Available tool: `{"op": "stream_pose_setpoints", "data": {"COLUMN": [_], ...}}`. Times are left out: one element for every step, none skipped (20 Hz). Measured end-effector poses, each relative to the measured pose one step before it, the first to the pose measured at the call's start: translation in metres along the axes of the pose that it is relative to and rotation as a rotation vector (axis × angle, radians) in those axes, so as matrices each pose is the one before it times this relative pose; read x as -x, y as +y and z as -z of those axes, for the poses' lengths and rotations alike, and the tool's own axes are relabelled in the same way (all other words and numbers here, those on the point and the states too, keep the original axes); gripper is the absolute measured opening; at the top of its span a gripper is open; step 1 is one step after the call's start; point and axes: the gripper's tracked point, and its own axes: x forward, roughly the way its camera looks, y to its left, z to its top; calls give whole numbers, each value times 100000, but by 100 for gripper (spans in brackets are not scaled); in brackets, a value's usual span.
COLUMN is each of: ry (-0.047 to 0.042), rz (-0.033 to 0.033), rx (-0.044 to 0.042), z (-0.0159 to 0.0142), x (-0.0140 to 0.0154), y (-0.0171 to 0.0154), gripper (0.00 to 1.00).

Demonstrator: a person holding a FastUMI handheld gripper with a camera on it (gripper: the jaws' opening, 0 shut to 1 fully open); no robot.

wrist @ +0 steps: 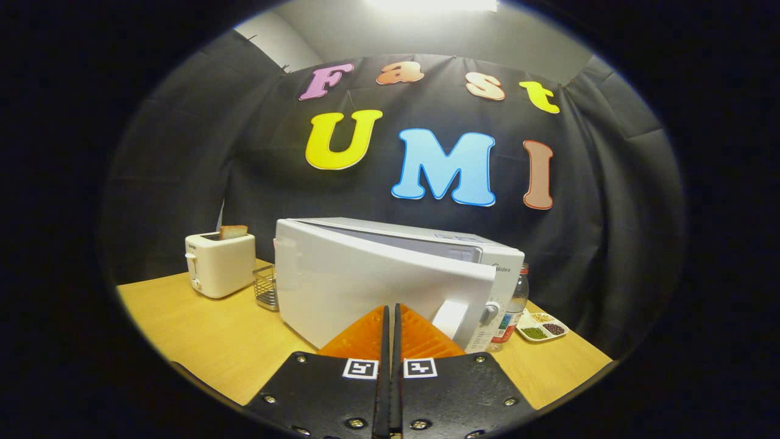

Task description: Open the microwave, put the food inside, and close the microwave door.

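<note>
A white microwave (341,286) stands on the wooden table (201,335) just ahead of the fingers. Its door (365,292) is hinged on the left and stands a little ajar, with the right edge swung out from the body. The door's handle (450,318) is just to the right of the fingertips. My gripper (390,308) is shut, fingers pressed together with nothing between them. The tips are right at the lower face of the door; I cannot tell whether they touch it.
A white toaster (219,263) with a slice of bread (233,231) stands to the left of the microwave, with a small wire basket (266,286) between them. A bottle (515,308) and a divided dish of beans (541,327) stand to the right.
</note>
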Motion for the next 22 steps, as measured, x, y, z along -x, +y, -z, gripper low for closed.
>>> {"op": "stream_pose_setpoints", "data": {"ry": [1131, 448, 455, 433, 1171, 854, 391, 16, 449, 189, 248, 541, -465, -91, -1415, 4844, -4921, 3142, -2154, 2145, 1028, 2445], "rz": [1901, 858, 1156, -403, -491, 380, 887, 730, 514, 674, 695, 986, 931, 1014, 920, -1137, -75, 315, 652, 57, 92, -2250], "rx": [455, -865, -1835, -1589, -1246, -1151, -1175, -801, 95, 125, 756, 359, -890, 652, 2256, 1067, -4129, 7, 2193, 3076, 1213, -1796], "z": [79, 30, -58, -162, -18, 104, -51, -56, -14, 196, 29, 180, -207, -32, -54, 961, -292, 332, -408, 183, -63, 457], "x": [-884, -862, -919, -1178, -811, -1158, -757, -955, -919, -867, -981, -735, -86, -57, -363, -822, 422, 463, 136, -375, 334, 581], "y": [-1049, -685, -658, -264, -292, -417, -417, -183, -78, -201, -89, -193, -25, 129, -61, 24, 203, -200, -16, 111, 27, -43], "gripper": [1, 1, 1, 1, 1, 1, 1, 1, 1, 1, 1, 1, 1, 1, 2, 2, 2, 7, 7, 7, 6, 6]}}
